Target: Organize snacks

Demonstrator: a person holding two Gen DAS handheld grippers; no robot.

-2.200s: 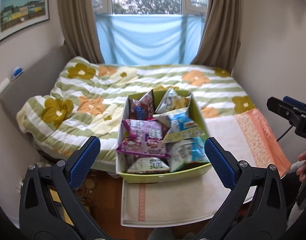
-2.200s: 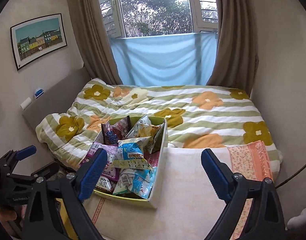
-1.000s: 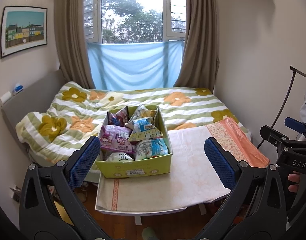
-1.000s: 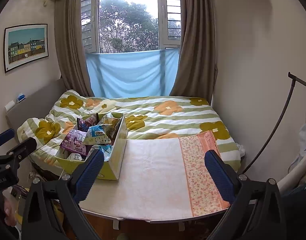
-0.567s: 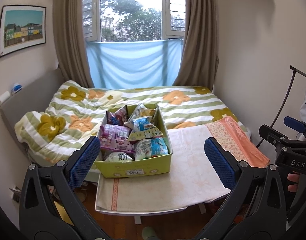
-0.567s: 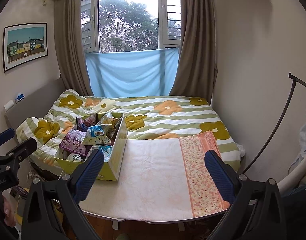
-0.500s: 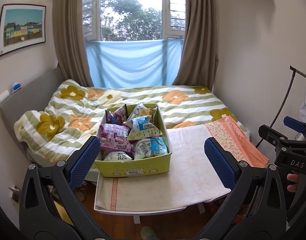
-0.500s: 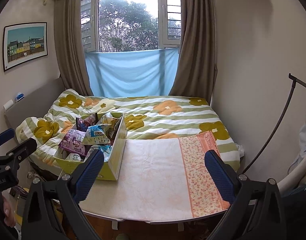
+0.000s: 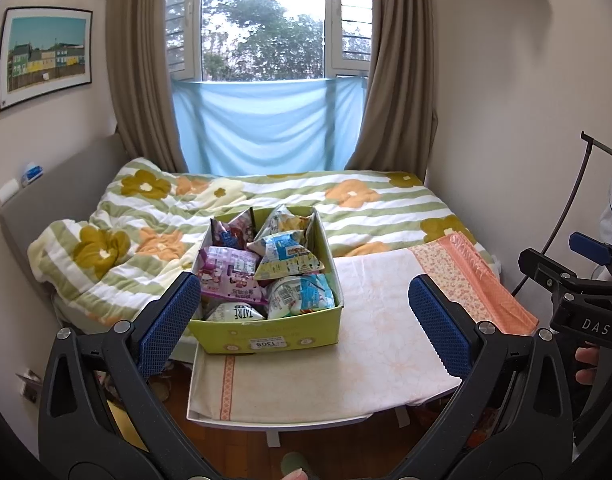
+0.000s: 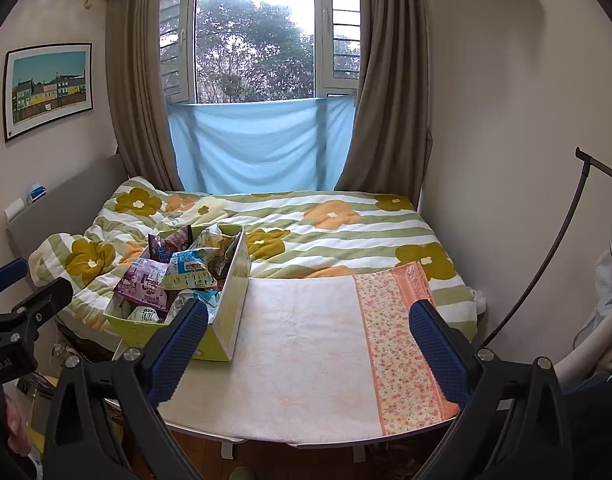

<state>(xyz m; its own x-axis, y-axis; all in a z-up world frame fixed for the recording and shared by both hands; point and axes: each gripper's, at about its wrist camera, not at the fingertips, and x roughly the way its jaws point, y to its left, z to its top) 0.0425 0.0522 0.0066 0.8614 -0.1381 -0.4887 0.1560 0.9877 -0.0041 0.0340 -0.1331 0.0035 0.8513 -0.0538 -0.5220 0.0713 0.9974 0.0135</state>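
Note:
A green cardboard box (image 9: pixel 273 338) full of snack bags stands on the left part of a small cloth-covered table (image 9: pixel 382 344). In it lie a purple bag (image 9: pixel 229 276), a blue-and-yellow bag (image 9: pixel 287 258) and other packets. The box also shows in the right wrist view (image 10: pixel 225 320) at the table's left end. My left gripper (image 9: pixel 306 320) is open and empty, held back from the table in front of the box. My right gripper (image 10: pixel 308 340) is open and empty, held back over the table's near edge, to the right of the box.
The table (image 10: pixel 306 360) stands against a bed with a flowered quilt (image 9: pixel 165 216). An orange floral strip (image 10: pixel 398 340) covers the table's right end. A window with curtains is behind the bed. A wall is at the right and a dark stand pole (image 10: pixel 546 264) near it.
Both grippers have pulled back and up from the box since 2.2 s ago, so the whole table shows. Over the last second they have hardly moved.

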